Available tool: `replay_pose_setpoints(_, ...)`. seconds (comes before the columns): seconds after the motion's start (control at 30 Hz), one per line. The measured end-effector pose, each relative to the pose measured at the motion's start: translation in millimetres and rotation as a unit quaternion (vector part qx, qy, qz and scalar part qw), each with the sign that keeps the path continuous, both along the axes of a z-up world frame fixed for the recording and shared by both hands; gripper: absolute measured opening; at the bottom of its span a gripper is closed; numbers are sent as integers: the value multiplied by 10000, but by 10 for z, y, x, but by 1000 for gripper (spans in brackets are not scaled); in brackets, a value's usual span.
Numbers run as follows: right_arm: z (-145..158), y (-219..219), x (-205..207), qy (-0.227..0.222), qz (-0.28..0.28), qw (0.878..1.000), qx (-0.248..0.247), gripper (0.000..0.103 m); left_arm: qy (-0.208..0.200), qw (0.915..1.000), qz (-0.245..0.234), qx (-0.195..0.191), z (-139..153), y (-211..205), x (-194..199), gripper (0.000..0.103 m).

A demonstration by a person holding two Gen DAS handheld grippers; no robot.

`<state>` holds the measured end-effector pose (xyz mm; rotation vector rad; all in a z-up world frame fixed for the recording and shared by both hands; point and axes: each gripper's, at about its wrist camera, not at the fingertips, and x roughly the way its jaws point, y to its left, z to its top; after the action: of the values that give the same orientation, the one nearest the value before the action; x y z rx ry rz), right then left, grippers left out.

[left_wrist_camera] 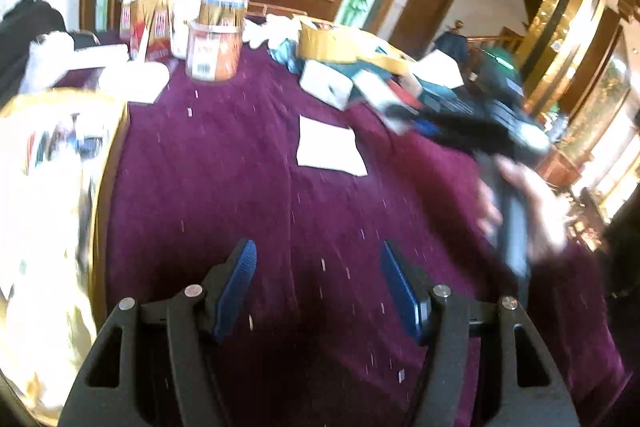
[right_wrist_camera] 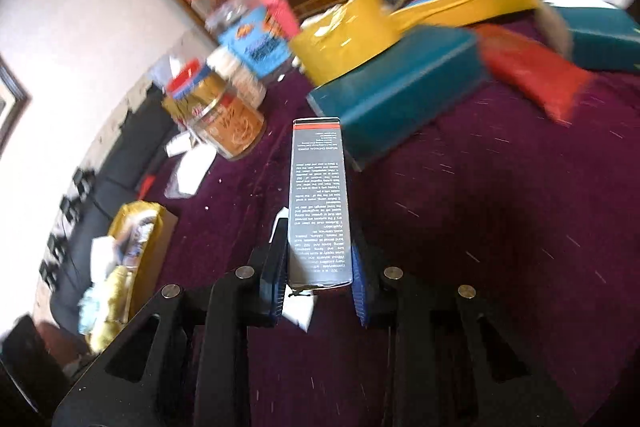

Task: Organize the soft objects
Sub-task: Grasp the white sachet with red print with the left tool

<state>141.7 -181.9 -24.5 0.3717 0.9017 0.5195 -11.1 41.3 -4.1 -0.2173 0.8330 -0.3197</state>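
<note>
Currently, item one: right gripper [right_wrist_camera: 318,269], blue pads clamped on a slim grey box [right_wrist_camera: 320,203] with small print, which stands up out of the jaws, clear of the purple cloth [right_wrist_camera: 500,227].

Item two: left gripper [left_wrist_camera: 320,287], jaws apart, nothing between them, over bare purple cloth [left_wrist_camera: 224,179]; a white paper square [left_wrist_camera: 330,147] lies ahead of it.

Ahead of the right gripper: a teal box [right_wrist_camera: 400,95], a yellow tray [right_wrist_camera: 440,7] of mixed goods leaning on it, a red packet [right_wrist_camera: 532,71] to its right. Ahead-left: red-lidded jars [right_wrist_camera: 224,107].

Left of and behind the right gripper: a yellow bag [right_wrist_camera: 128,243] with pale items inside (contents blurred).

From the left gripper: the same sort of bag [left_wrist_camera: 48,167] at its left, jars [left_wrist_camera: 214,39] ahead, a loose heap of boxes [left_wrist_camera: 360,75] ahead-right, the person's right hand [left_wrist_camera: 532,203] blurred at far right.

Progress, as a judgement: early to middling. One box is in hand and unplaced; the heap and tray remain unsorted (which pieces count as soft is unclear).
</note>
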Motion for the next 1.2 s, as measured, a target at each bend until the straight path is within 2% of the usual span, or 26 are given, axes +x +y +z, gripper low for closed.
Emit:
replay_pose_setpoints(0.07,53,-206,-169,-124,-223,9996,-80,26,-64,9996,121,241,35,-91,161,65)
replay_pose_setpoints(0.17,11,-418,-305,-229,-613,9962,-568,25,49,9984,227,512,22,-248,442,65)
replay_pose_setpoints(0.23,-72,-591,-298,-136,-763,9962,-394,25,29,9963,322,800,-3,-394,645,65)
replay_pose_setpoints(0.3,-102,-698,-226,-137,-826,9958,-370,25,215,9930,259,1128,-75,-557,824,65)
replay_pose_setpoints(0.43,-169,-785,-153,-45,-793,9968,-63,25,320,9886,210,1454,-153,-798,1020,65)
replay_pose_setpoints(0.47,-188,-777,-136,-34,-791,9968,-59,25,317,9874,204,1539,-169,-855,1053,68)
replay_pose_setpoints(0.53,-228,-773,-110,20,-769,9970,-24,25,269,9868,247,1577,-194,-928,1121,79)
replay_pose_setpoints(0.63,-269,-785,-83,74,-793,9968,84,25,404,9829,285,1775,-268,-1012,1223,79)
replay_pose_setpoints(0.7,-274,-818,-70,76,-852,9962,135,25,488,9842,342,1667,-296,-1021,1296,79)
replay_pose_setpoints(0.87,-272,-830,-56,92,-862,9960,228,25,754,9809,500,1720,-427,-1041,1557,80)
replay_pose_setpoints(0.93,-276,-819,-45,107,-830,9962,257,26,994,9780,526,1757,-533,-1038,1670,88)
replay_pose_setpoints(1.07,-282,-797,-40,122,-795,9964,280,26,863,9803,547,1691,-561,-1023,1729,93)
replay_pose_setpoints(1.13,-286,-797,-38,126,-805,9963,279,26,705,9817,449,1714,-555,-1016,1711,92)
replay_pose_setpoints(1.2,-291,-797,-33,143,-810,9962,300,26,584,9831,309,1708,-560,-1007,1693,87)
